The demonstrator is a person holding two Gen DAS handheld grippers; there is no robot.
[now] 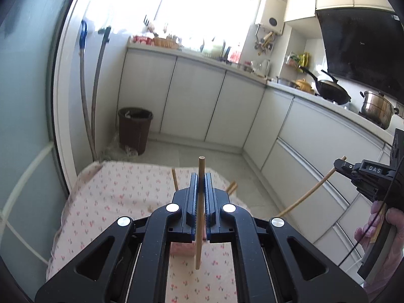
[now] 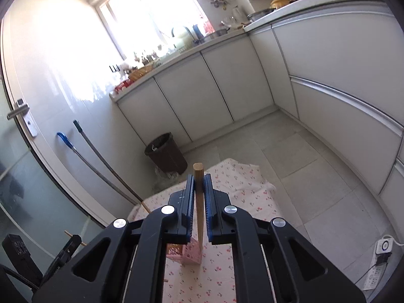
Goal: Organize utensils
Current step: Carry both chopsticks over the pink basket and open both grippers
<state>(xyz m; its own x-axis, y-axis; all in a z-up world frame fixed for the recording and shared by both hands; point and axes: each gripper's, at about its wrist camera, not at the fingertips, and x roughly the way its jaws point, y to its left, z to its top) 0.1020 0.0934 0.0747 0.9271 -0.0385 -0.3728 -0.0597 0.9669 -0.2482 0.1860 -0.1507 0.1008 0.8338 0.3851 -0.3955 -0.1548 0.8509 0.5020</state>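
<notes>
My left gripper [image 1: 201,176] is shut on a wooden chopstick [image 1: 200,166] that stands upright between its jaws, above the floral-cloth table [image 1: 106,202]. My right gripper [image 2: 198,178] is shut on a second wooden chopstick [image 2: 198,174], also upright; that gripper shows at the right of the left wrist view [image 1: 339,164], holding its chopstick [image 1: 308,194] slanted. A pink slotted holder [image 2: 188,252] sits on the cloth below both grippers; in the left wrist view it [image 1: 181,248] is mostly hidden behind the jaws. More chopsticks [image 1: 174,178] lie on the far part of the cloth.
White kitchen cabinets [image 1: 197,101] run along the back and right. A brown waste bin [image 1: 135,130] stands on the floor beyond the table, with mop handles [image 1: 87,106] leaning by the door. A wok [image 1: 330,92] and steel pot [image 1: 377,108] sit on the counter.
</notes>
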